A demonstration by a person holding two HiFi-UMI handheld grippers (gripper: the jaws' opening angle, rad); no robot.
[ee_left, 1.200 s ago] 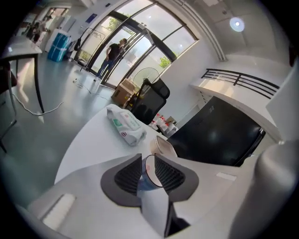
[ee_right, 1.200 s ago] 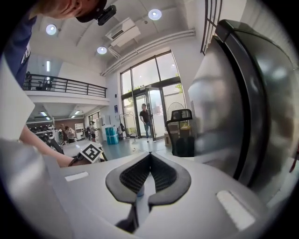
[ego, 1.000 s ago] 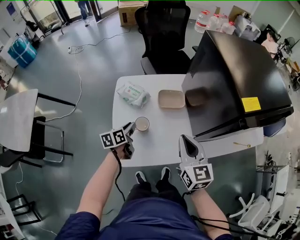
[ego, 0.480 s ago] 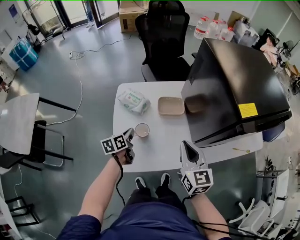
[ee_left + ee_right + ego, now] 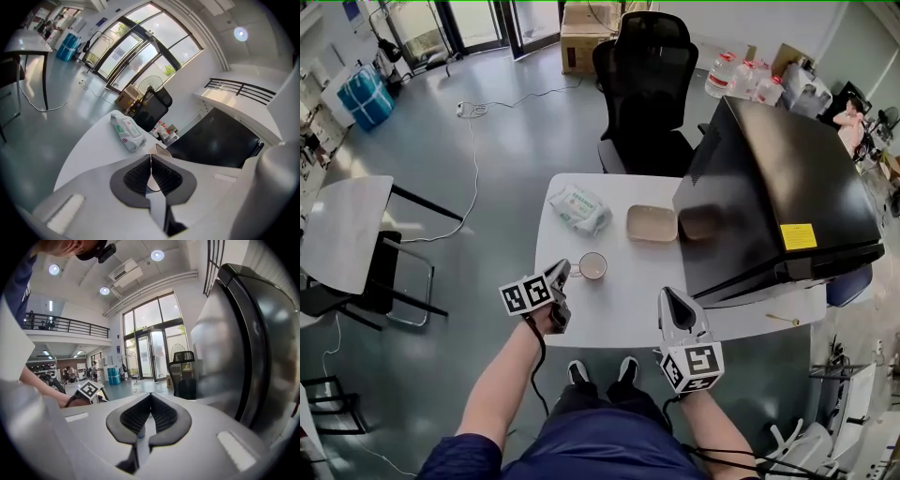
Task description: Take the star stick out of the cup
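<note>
Left tool (image 5: pixel 562 271) hangs over the white surface (image 5: pixel 623 300), jaws pressed together on nothing, its tip just beside the cup (image 5: pixel 592 266). Right tool (image 5: pixel 673 297) is pressed together and empty too, near the front edge beside a big black case (image 5: pixel 778 187). Whether the star stick stands in the cup, I can't make out. A thin yellowish stick (image 5: pixel 783 319) lies at the right edge, well apart from the cup. A wipes pack (image 5: pixel 579 207) and a beige tray (image 5: pixel 652 223) sit further back.

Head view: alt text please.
A person at a white table holds two shut grippers, the left gripper beside a cup, the right gripper over the near edge. Behind: a wipes pack, a beige tray, a large black box.
</note>
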